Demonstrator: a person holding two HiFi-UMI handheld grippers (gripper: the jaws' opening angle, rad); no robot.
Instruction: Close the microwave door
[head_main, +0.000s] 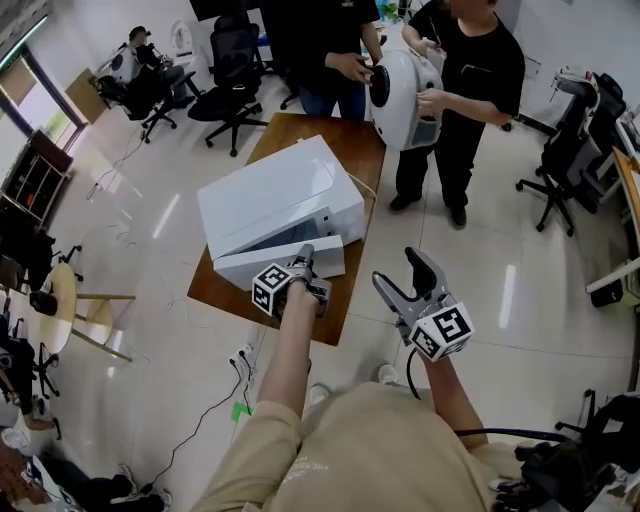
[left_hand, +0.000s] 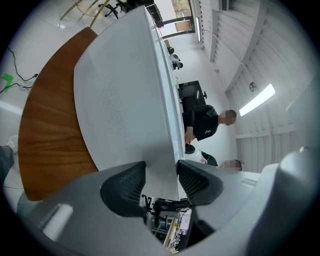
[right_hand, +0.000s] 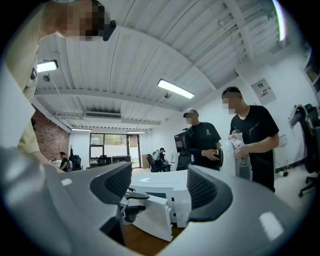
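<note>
Microwave door ajar | your left gripper pinches its edge to swing it | right gripper closed, empty, clear of door.

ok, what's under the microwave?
A brown wooden table. The microwave sits on it, with bare wood showing behind it and along the near edge. The stretch directly beneath the casing is covered, so anything lying there can't be seen.
</note>
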